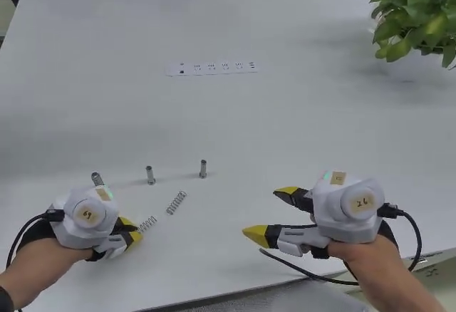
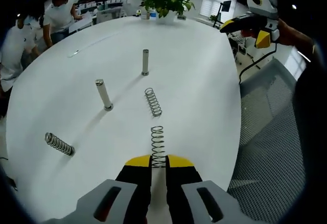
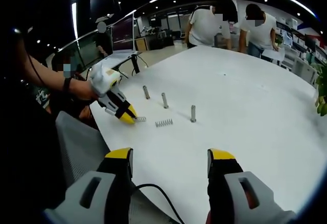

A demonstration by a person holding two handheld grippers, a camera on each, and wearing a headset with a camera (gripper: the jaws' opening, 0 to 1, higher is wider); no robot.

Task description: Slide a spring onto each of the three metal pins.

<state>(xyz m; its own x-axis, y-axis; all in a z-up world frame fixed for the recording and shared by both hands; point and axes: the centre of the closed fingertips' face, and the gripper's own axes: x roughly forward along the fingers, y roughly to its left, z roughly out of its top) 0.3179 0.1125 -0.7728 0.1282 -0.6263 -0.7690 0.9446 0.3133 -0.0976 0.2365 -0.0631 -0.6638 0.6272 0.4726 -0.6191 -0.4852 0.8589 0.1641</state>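
Three metal pins stand in a row on the white table. The left pin wears a spring. The middle pin and the right pin are bare. A loose spring lies in front of them. My left gripper is shut on the near end of another spring, which lies flat and points toward the pins. My right gripper hovers open and holds nothing, well to the right of the pins.
A white power strip lies further back and a potted plant stands at the far right corner. The table's front edge runs just under both hands. A black cable trails from the right gripper. People stand beyond the table.
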